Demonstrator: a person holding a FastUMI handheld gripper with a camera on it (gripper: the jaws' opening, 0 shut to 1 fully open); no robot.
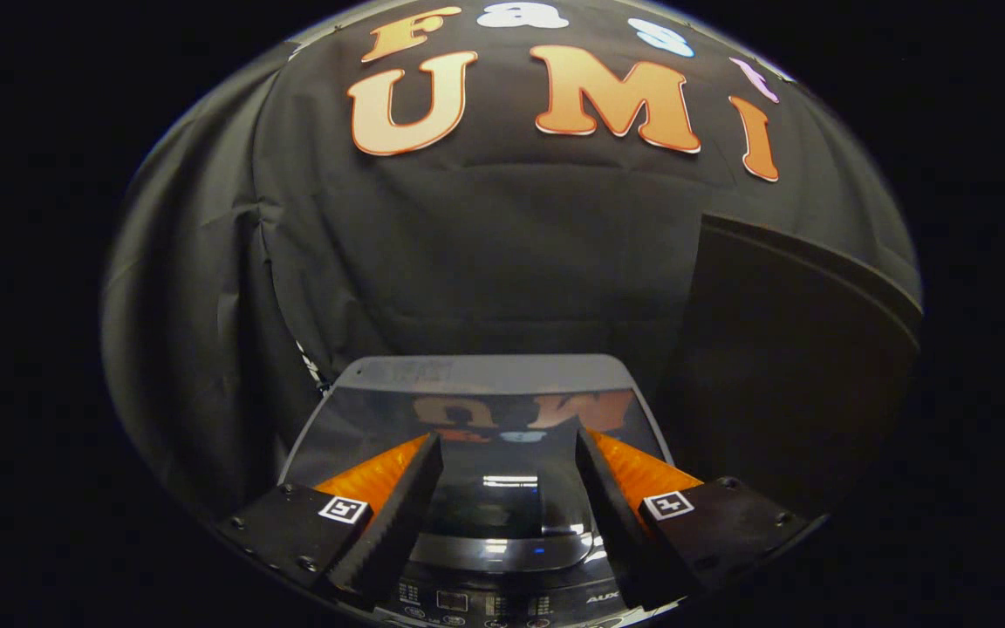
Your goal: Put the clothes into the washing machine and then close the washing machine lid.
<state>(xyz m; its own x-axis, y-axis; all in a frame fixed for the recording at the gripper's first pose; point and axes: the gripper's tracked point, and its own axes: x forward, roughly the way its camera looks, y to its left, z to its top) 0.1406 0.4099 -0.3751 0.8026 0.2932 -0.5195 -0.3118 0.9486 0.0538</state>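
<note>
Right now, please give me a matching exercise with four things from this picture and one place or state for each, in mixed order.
Things:
1. washing machine lid
2. control panel
3. gripper
4. dark board

Places or states:
a. open, holding nothing
b. standing to the right of the machine
c. down flat, glossy
d. nearest the camera, in front of the lid

Pairs: 1-c, 2-d, 3-a, 4-b

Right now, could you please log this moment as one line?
jaws: open, empty | glossy dark washing machine lid: down, just ahead | gripper: above control panel | clothes: unseen
</note>
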